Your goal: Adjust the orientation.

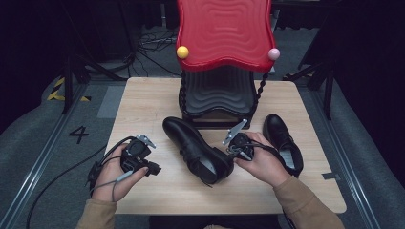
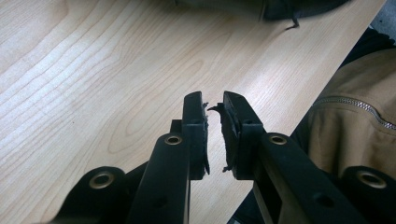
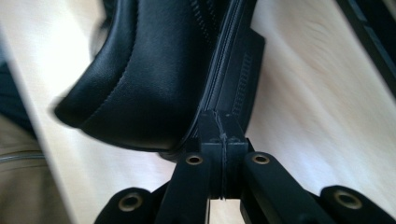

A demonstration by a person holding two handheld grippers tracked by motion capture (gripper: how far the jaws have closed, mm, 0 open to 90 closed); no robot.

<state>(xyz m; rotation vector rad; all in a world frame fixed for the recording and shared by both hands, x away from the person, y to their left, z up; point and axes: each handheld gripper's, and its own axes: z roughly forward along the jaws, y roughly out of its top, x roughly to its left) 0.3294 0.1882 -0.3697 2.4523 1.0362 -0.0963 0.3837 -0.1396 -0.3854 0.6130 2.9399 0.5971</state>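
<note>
two black shoes lie on the wooden table (image 1: 143,102); one shoe (image 1: 193,145) sits mid-table on its side, the second shoe (image 1: 282,140) upright at the right; behind them stands a shoe rack (image 1: 224,33), its red top shelf and dark lower shelf both bare; the right gripper (image 1: 228,152) has its jaws pressed together at the mid-table shoe's heel; the left gripper (image 1: 152,168) is narrowly parted, holding nothing.

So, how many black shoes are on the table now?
2. One shoe lies at the table's middle, in front of the black stand, with the right gripper at its heel. The other shoe lies at the right, partly behind the right hand. Nothing suggests more.
</note>
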